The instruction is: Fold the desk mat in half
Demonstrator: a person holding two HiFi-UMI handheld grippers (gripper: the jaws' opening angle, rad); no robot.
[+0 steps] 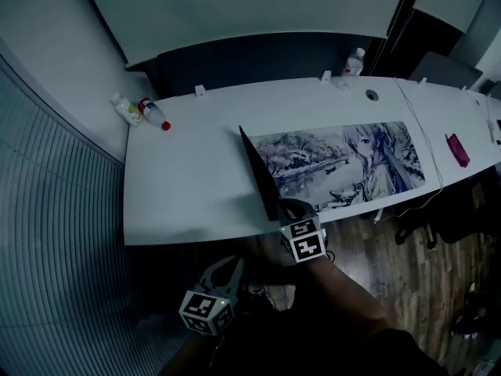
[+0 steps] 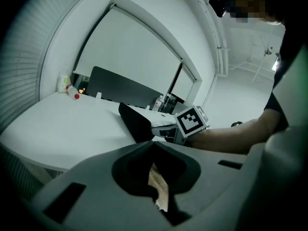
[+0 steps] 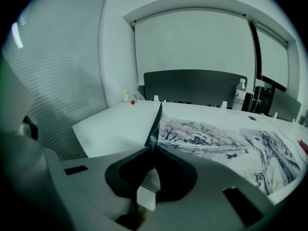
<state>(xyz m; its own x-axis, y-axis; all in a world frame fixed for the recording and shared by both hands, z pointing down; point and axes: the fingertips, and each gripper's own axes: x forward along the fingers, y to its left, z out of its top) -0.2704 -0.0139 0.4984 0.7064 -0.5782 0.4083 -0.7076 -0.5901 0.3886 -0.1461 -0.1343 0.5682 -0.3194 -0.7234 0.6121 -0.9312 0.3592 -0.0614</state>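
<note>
The desk mat [image 1: 352,163], printed with a pale anime picture, lies along the white table [image 1: 188,186]. Its left end stands lifted, black underside [image 1: 262,175] facing left. My right gripper [image 1: 288,208] is shut on the mat's near-left corner at the table's front edge. In the right gripper view the mat's edge [image 3: 155,124] rises straight out of the pinched jaws [image 3: 152,148]. My left gripper [image 1: 229,266] hangs below the table's front edge, left of the right one. Its tips [image 2: 153,143] meet with nothing between them, pointing at the raised flap [image 2: 137,121].
Two small bottles [image 1: 129,110] [image 1: 154,113] lie at the table's far left. A water bottle [image 1: 354,61] stands at the back edge. A red object [image 1: 458,149] and a cable [image 1: 427,143] lie right of the mat. A dark chair [image 1: 438,218] stands on the wooden floor.
</note>
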